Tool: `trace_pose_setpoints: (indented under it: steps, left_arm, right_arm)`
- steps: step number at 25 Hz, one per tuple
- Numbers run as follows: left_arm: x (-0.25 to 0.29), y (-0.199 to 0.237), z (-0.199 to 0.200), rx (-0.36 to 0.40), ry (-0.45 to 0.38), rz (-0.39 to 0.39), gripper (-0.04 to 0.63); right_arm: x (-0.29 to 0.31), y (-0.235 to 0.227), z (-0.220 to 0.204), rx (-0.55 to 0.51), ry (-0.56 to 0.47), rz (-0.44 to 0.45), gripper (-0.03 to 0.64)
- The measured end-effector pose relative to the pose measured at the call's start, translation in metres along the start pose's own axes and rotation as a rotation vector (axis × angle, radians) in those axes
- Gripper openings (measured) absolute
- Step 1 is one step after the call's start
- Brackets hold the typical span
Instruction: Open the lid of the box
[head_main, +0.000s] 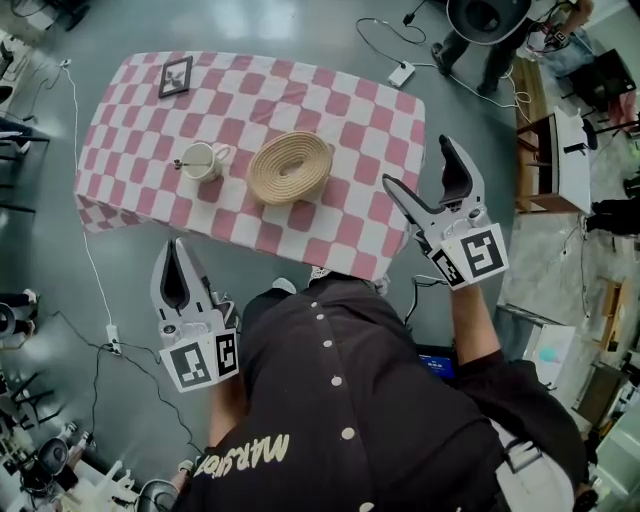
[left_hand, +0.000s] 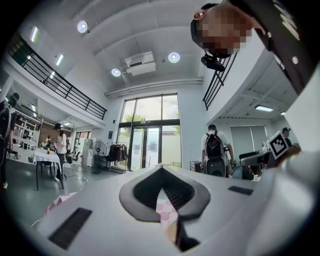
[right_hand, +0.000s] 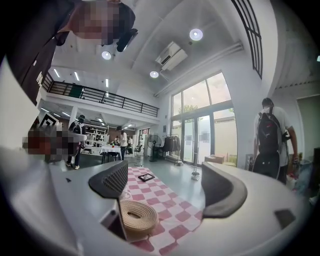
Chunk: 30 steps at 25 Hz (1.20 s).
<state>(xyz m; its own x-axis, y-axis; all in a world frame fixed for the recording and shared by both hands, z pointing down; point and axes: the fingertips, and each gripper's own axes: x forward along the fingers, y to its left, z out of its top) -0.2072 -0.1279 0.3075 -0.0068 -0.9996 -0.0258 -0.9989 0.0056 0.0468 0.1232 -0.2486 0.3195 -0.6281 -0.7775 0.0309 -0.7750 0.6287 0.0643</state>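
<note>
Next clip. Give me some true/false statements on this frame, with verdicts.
1. The right tongs are open and hold nothing. True.
2. The left tongs are wide open. False: their tips meet, shut on nothing.
3. The basket sits on the checked table beside the mug. True.
4. The mug lies inside the basket. False: it stands apart from it on the cloth.
5. A small frame lies near a far corner of the table. True.
</note>
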Motion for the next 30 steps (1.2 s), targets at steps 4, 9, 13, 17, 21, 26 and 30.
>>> trace_pose_setpoints:
  steps: [4, 9, 13, 17, 21, 26, 30]
  left_arm:
    - [0.001, 0.007, -0.007, -0.003, 0.025, 0.019, 0.011]
    - [0.009, 0.017, -0.015, -0.009, 0.045, 0.019, 0.011]
    - [0.026, 0.026, -0.018, -0.021, 0.045, -0.007, 0.011]
    - [0.044, 0.032, -0.019, -0.028, 0.048, -0.032, 0.011]
    - [0.053, 0.038, -0.025, -0.037, 0.059, -0.034, 0.011]
    - [0.055, 0.043, -0.028, -0.036, 0.078, -0.024, 0.011]
    - [0.052, 0.049, -0.031, -0.033, 0.092, -0.005, 0.011]
  right_arm:
    - [0.013, 0.005, -0.007, 0.003, 0.021, 0.023, 0.445]
    - [0.029, 0.013, -0.014, -0.005, 0.044, 0.041, 0.445]
    - [0.044, 0.020, -0.019, -0.046, 0.070, 0.045, 0.445]
    - [0.056, 0.025, -0.029, -0.054, 0.111, 0.054, 0.445]
    - [0.063, 0.026, -0.042, -0.048, 0.148, 0.059, 0.445]
    - [0.075, 0.036, -0.058, -0.084, 0.201, 0.125, 0.445]
    - [0.088, 0.057, -0.086, -0.151, 0.299, 0.243, 0.445]
